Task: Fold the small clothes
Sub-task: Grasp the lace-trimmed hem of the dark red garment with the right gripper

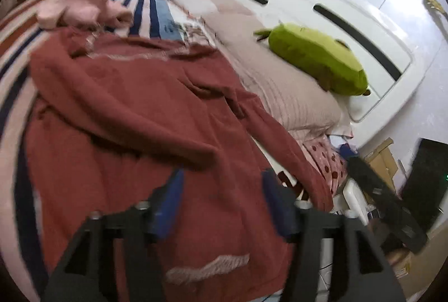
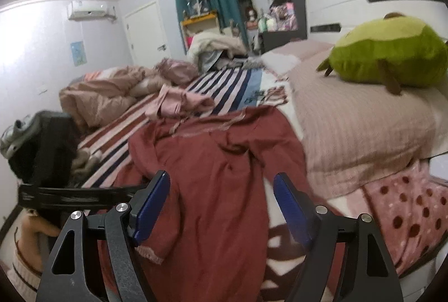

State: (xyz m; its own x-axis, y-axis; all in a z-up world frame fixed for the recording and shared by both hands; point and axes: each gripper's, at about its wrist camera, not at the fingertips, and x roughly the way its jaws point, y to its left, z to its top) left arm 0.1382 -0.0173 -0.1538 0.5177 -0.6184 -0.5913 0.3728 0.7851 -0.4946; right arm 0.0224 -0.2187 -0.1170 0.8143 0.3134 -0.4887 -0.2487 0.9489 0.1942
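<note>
A dark red long-sleeved top (image 1: 134, 117) lies spread and rumpled on the striped bed cover (image 1: 145, 8); it also shows in the right wrist view (image 2: 212, 162). A small pink garment (image 1: 81, 8) lies crumpled beyond it, also in the right wrist view (image 2: 179, 103). My left gripper (image 1: 221, 181) hovers open just above the red top's lower body, holding nothing. My right gripper (image 2: 221, 184) is open and empty above the red top's near part, close to a sleeve cuff (image 2: 151, 251). The other gripper (image 2: 78, 195) shows as a dark blurred bar at left in the right wrist view.
A green plush toy (image 1: 319, 61) lies on the beige pillow (image 1: 280, 83) by the white headboard (image 1: 322, 2). A bunched beige duvet (image 2: 106, 95) sits at the far side. A pink dotted blanket (image 2: 406, 215) hangs at the bed's edge. Cardboard boxes (image 1: 383, 162) stand on the floor.
</note>
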